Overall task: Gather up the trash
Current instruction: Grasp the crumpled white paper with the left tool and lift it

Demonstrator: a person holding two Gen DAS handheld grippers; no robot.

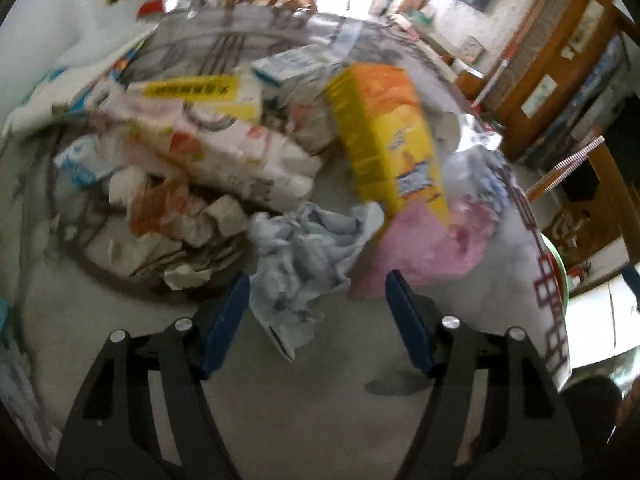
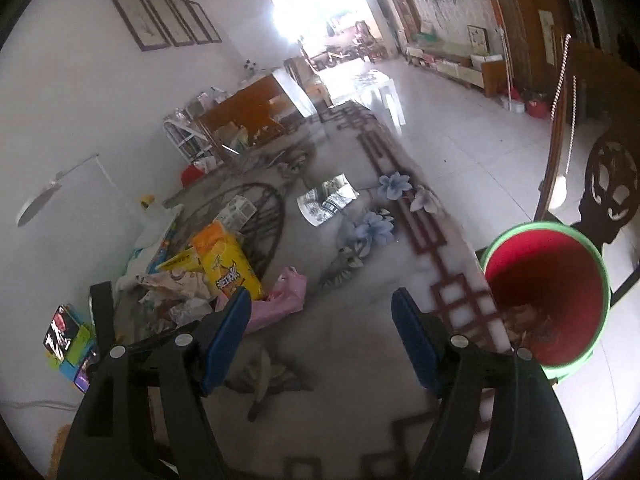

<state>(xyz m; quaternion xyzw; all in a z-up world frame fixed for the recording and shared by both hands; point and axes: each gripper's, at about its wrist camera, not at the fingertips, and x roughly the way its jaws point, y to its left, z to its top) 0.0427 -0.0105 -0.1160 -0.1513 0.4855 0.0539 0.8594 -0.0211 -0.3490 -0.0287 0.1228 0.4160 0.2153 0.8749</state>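
Observation:
A blurred heap of trash lies on the grey patterned table [image 1: 320, 408]: a crumpled blue-grey paper [image 1: 304, 248], a yellow-orange snack box [image 1: 384, 132], a pink plastic bag [image 1: 420, 252] and a white bag with a yellow label [image 1: 208, 128]. My left gripper [image 1: 318, 280] is open, and the crumpled paper's near end lies between its blue fingertips without being squeezed. My right gripper [image 2: 322, 294] is open over bare table [image 2: 340, 352] with nothing between its fingers. The snack box [image 2: 226, 264] and pink bag [image 2: 286, 296] lie to its left. A red bin with a green rim [image 2: 544, 296] stands beside the table to its right.
A silver foil wrapper [image 2: 328, 200] lies farther along the table. Colourful boxes [image 2: 66, 336] sit at the table's left edge by the white wall. A dark carved wooden chair [image 2: 608, 184] stands behind the bin. Tiled floor [image 2: 460, 120] stretches beyond.

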